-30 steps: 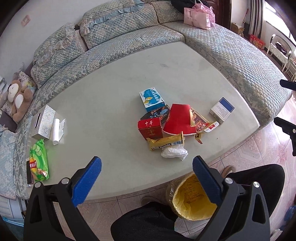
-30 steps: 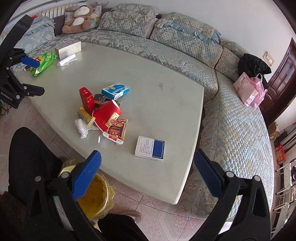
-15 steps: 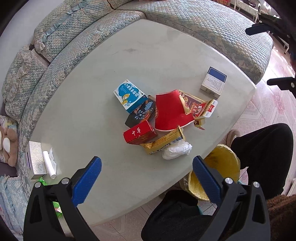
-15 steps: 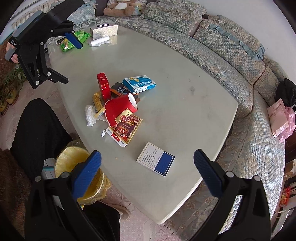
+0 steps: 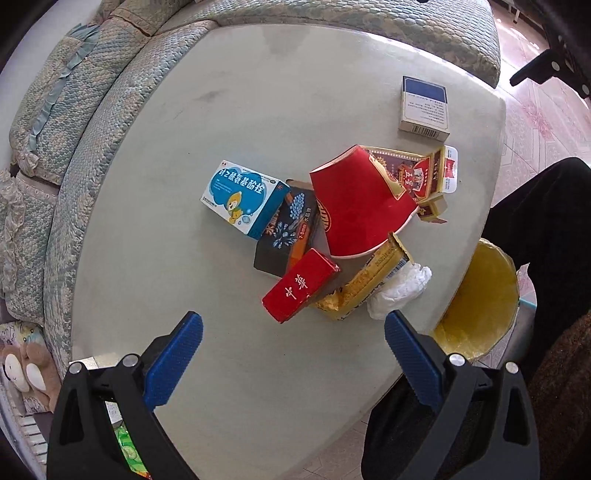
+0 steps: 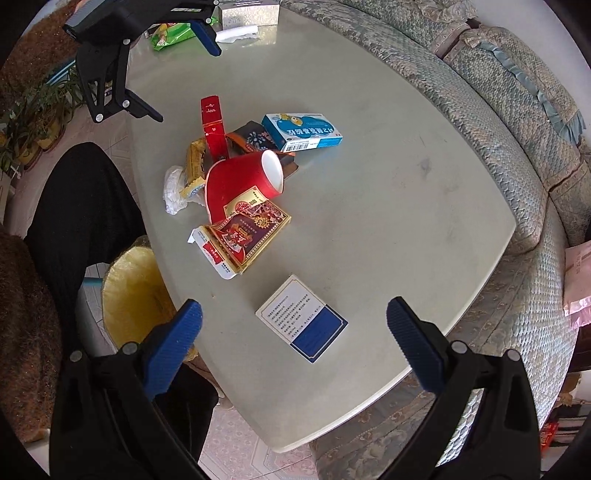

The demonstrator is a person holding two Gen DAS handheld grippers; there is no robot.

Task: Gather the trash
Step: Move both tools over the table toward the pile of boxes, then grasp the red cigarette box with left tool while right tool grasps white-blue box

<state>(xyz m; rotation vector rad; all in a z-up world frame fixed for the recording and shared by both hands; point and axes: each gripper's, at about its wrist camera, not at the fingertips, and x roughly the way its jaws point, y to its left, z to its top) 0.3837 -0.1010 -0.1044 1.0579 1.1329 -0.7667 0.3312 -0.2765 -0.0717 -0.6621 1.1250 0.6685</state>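
Evidently nothing is collected yet: both the left gripper (image 5: 293, 341) and right gripper (image 6: 294, 330) hang wide open and empty above the table (image 5: 177, 177). Trash sits piled near its front edge, beside the yellow-lined bin (image 5: 484, 295) on the floor below. Next, the left should descend onto the red box (image 5: 300, 285) and close.

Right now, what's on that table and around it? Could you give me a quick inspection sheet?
Surface: pale table, bare beyond the pile.
Job's things: red paper cup on its side among a red box, blue medicine box, crumpled tissue; blue-and-white box lies apart; yellow-lined bin on the floor.
Clutter: green snack packet, tissue box.
Grippers: left gripper and right gripper, jaws open, empty.
Cables: nothing seen.
Surroundings: quilted sofa.
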